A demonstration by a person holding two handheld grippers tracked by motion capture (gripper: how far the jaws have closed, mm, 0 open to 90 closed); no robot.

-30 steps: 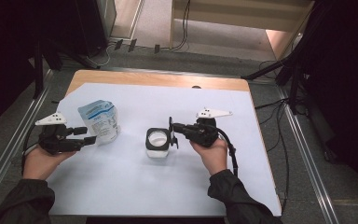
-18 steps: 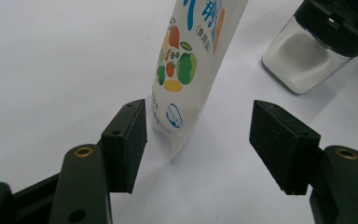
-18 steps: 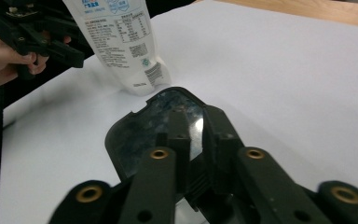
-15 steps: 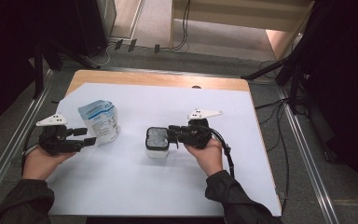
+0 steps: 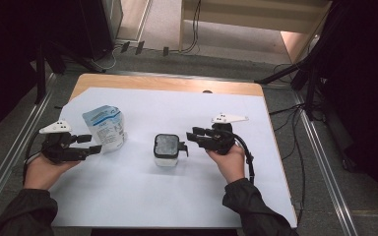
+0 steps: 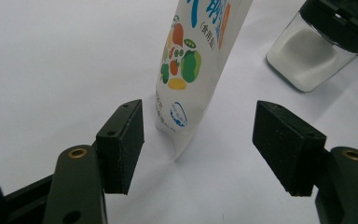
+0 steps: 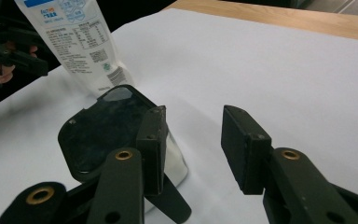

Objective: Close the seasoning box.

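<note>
- Two things stood on the white sheet (image 5: 177, 196) that covered the table: a white pouch (image 5: 104, 129) at the left and a small clear jar (image 5: 166, 150) near the middle, well apart from each other.
- The pouch stood upright, long axis vertical, its printed vegetable side turned toward the left gripper (image 5: 89, 144).
- The left gripper's jaws were spread wide, one on either side of the pouch's bottom corner without touching it (image 6: 177, 135), as the left gripper view showed.
- The jar, part full of white powder, stood upright with its black lid (image 7: 105, 128) closed on top and a small tab pointing toward the right gripper (image 5: 192, 137).
- The right gripper's jaws were parted and held nothing; it lay just to the right of the jar, pointing left, one jaw just beside the lid's edge.
</note>
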